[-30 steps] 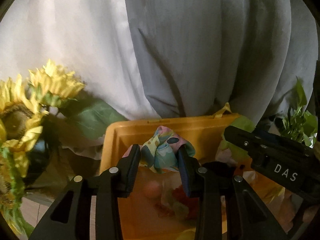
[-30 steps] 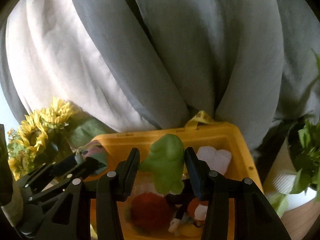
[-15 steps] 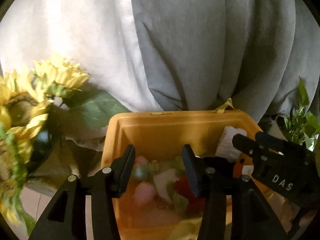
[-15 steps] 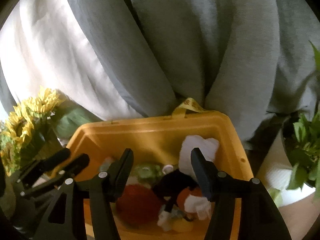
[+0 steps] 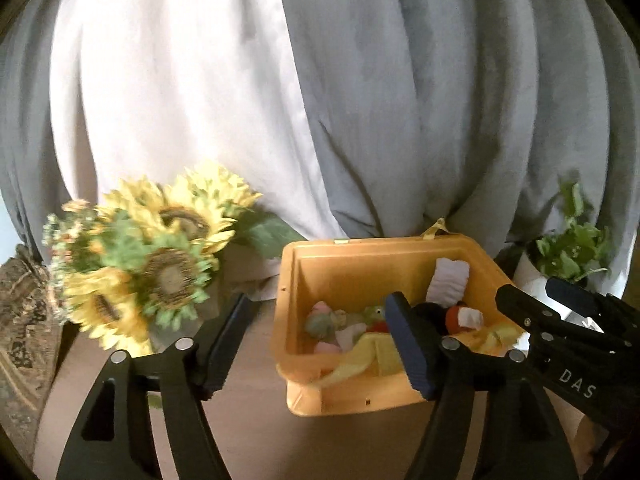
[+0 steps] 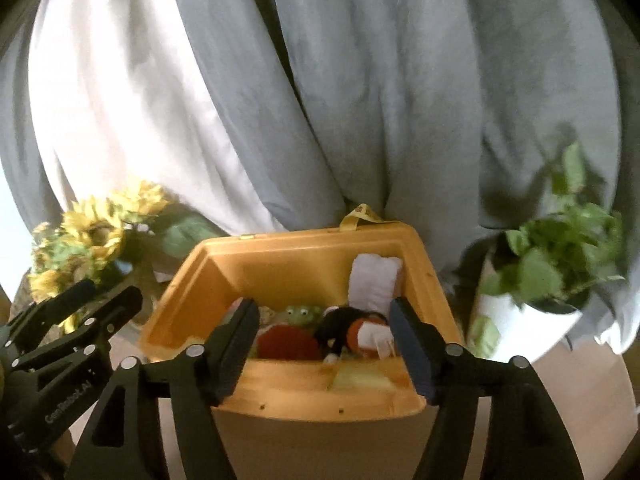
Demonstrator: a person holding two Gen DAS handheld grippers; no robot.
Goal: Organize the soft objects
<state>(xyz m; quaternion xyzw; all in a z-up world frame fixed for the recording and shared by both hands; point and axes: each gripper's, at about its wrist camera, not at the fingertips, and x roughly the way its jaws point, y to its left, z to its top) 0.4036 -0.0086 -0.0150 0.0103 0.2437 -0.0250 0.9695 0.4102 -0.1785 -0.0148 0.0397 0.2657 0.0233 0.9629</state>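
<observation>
A yellow bin (image 5: 316,400) (image 6: 320,396) stands on the table and holds several soft toys: a green frog toy (image 6: 300,314), a red plush (image 6: 286,344), a black and orange plush (image 6: 348,328), a white pillow (image 6: 374,284) (image 5: 450,280) and a patterned cloth toy (image 5: 324,322). My left gripper (image 5: 316,340) is open and empty, above the bin's near left corner. My right gripper (image 6: 324,340) is open and empty, just before the bin's front rim. Each gripper shows at the edge of the other's view.
A bunch of sunflowers (image 5: 160,264) (image 6: 92,236) stands left of the bin. A potted green plant (image 6: 548,264) (image 5: 572,248) in a white pot stands to its right. Grey and white curtains (image 5: 360,100) hang behind. A patterned rug (image 5: 20,332) lies at far left.
Both grippers opened and dropped their toys, the patterned cloth toy and the green frog, into the bin. Both then pulled back and away from the bin.
</observation>
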